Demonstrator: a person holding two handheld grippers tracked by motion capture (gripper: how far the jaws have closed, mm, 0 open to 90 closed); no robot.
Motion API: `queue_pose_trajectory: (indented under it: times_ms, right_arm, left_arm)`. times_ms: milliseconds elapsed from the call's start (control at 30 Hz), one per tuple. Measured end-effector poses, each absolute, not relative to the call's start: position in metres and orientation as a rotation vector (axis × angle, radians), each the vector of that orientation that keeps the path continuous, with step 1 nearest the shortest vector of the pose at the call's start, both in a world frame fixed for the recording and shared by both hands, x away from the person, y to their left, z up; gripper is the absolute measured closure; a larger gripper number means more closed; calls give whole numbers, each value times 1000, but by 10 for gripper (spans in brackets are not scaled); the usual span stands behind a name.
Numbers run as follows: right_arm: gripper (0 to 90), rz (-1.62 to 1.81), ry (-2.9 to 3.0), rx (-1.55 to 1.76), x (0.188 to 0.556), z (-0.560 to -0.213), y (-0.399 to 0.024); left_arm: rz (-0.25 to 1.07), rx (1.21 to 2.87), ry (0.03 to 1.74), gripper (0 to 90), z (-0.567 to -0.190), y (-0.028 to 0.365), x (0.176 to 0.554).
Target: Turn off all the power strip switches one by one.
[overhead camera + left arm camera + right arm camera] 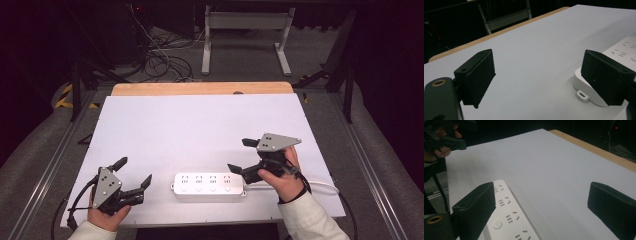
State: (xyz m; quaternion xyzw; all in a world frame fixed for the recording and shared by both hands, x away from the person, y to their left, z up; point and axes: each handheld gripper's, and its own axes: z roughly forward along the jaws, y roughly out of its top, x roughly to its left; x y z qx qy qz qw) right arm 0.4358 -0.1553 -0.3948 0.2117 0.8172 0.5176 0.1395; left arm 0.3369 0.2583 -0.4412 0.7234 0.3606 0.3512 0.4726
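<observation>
One white power strip (208, 185) lies at six o'clock on the one white table (200, 125), with four socket groups on top. Two handheld grippers: left gripper (134, 171) at seven o'clock, right gripper (241, 155) at five.

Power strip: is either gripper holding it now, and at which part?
No. The power strip lies free on the table; left gripper and right gripper are open and empty.

Overhead light bright on white table (200, 130); surroundings dark, nearly black. Soft shadows under power strip (208, 186). High view grainy, soft. Gripper views: near black parts slightly blurred, mild haze on table, no glare.
</observation>
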Motion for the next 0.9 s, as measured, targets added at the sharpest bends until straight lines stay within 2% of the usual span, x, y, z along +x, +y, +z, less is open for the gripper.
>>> queue_pose_trajectory:
  times_ms: [533,900]
  right_arm:
    - [66,1468,2293,810,430,-428,-215]
    - [61,1460,2282,847,427,-453,-240]
  left_arm:
    - [826,1797,887,126,-440,258,337]
    - [813,1791,888,116,-442,265,335]
